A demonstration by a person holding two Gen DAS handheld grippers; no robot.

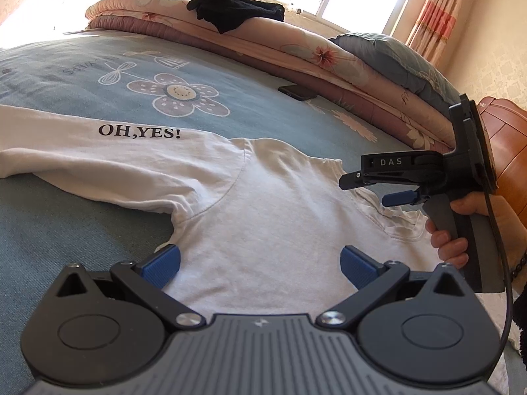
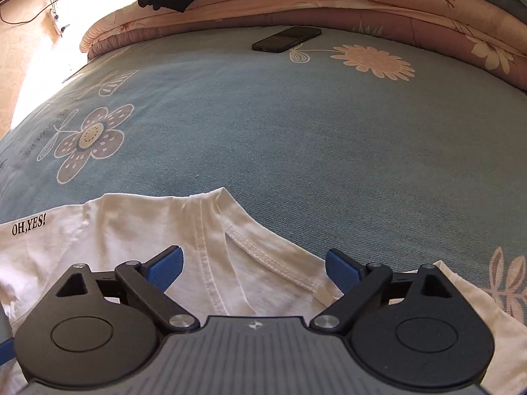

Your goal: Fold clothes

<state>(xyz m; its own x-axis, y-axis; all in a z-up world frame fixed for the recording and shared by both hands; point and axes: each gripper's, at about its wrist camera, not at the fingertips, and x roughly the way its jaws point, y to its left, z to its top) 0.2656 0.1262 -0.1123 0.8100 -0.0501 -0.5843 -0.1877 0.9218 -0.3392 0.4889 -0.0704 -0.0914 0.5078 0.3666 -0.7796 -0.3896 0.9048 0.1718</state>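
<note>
A white T-shirt [image 1: 263,217] with "OH,YES!" printed on one part lies spread on the blue bed cover. My left gripper [image 1: 260,266] is open just above the shirt's body, its blue pads apart and empty. My right gripper [image 2: 253,271] is open over the neckline [image 2: 273,260] and holds nothing. The left wrist view shows the right gripper [image 1: 369,191] from the side, held by a hand over the collar at the right.
A black phone [image 2: 286,39] lies on the blue flowered bed cover [image 2: 296,131] beyond the shirt. Folded pink quilts [image 1: 296,49] with a black garment [image 1: 235,11] on top line the far side. A wooden headboard [image 1: 507,144] is at the right.
</note>
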